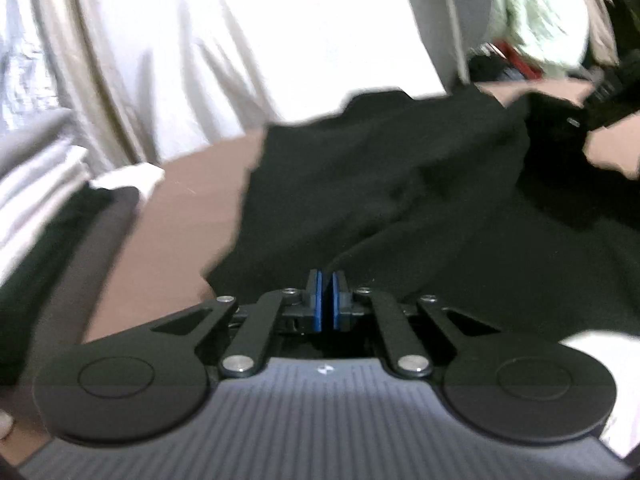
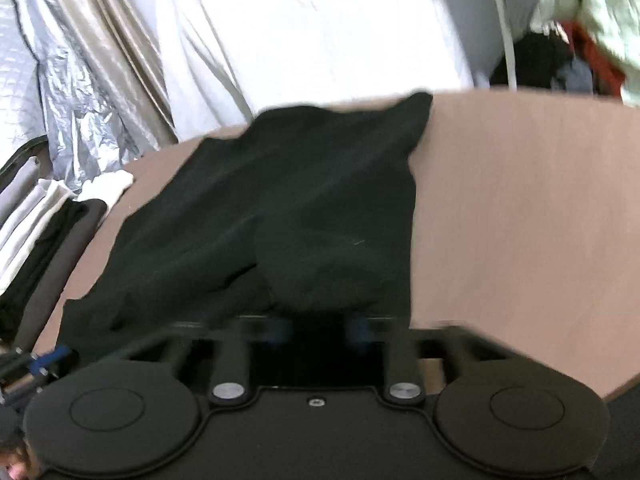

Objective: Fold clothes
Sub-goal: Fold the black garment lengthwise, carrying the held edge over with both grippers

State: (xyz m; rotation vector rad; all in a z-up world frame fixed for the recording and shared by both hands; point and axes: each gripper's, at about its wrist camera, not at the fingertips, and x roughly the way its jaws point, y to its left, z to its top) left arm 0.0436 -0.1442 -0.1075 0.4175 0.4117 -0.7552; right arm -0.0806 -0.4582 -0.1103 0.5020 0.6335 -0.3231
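A black garment (image 2: 280, 208) lies spread on a tan table (image 2: 520, 220), reaching the far edge. It also fills the middle of the left wrist view (image 1: 380, 184). My left gripper (image 1: 327, 300) has its blue pads (image 1: 318, 304) pressed together on a ridge of the black cloth at its near edge. My right gripper (image 2: 320, 330) is blurred, with its blue pads (image 2: 356, 330) apart and a bulge of black cloth lying over and between them. The right gripper also shows at the right edge of the left wrist view (image 1: 608, 96).
An open case (image 2: 52, 240) with stacked folded white, grey and black clothes stands at the table's left. White curtains and silver sheeting (image 2: 80, 92) hang behind. A pile of green, red and dark clothes (image 2: 580, 52) lies at the back right.
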